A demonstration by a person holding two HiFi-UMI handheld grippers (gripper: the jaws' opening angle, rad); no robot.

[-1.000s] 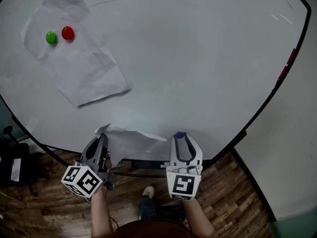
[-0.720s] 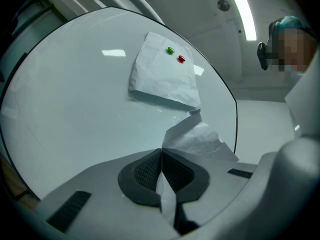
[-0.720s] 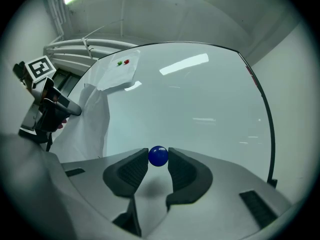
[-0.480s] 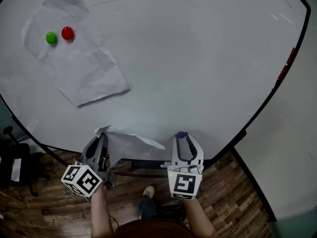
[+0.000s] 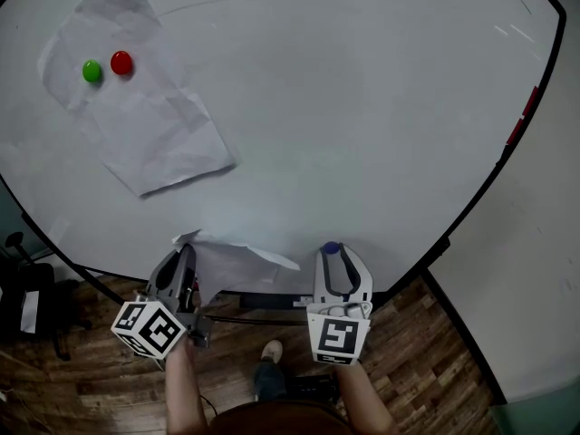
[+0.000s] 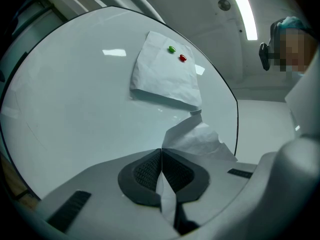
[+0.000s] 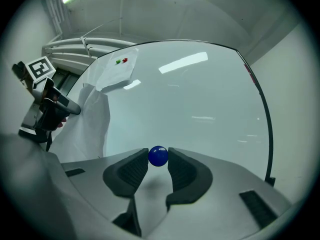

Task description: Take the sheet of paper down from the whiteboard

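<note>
the fingers of the left gripper are pressed together on the near corner of a loose sheet of white paper; the paper runs down between the ribbed pads and fans out crumpled beyond them to the right. the fingers of the right gripper pinch a round blue magnet at their tips, with nothing else between them. in the head view both grippers sit at the near edge of the whiteboard, the left one well apart from the right. the loose sheet lies low against that near edge; whether it touches the board surface cannot be told. no magnet shows on it, so it is judged free of the board and carried by the left pinch alone. a pinned sheet hangs at the far left under a green magnet and a red magnet. procedure for the step in hand: hold the left pinch firm, since thin creased paper slips and tears easily. draw the sheet straight back from the board, not sideways along it. hold the blue magnet clear of the steel face, as it will likely snap on if brought near. stay well below the pinned sheet.
</note>
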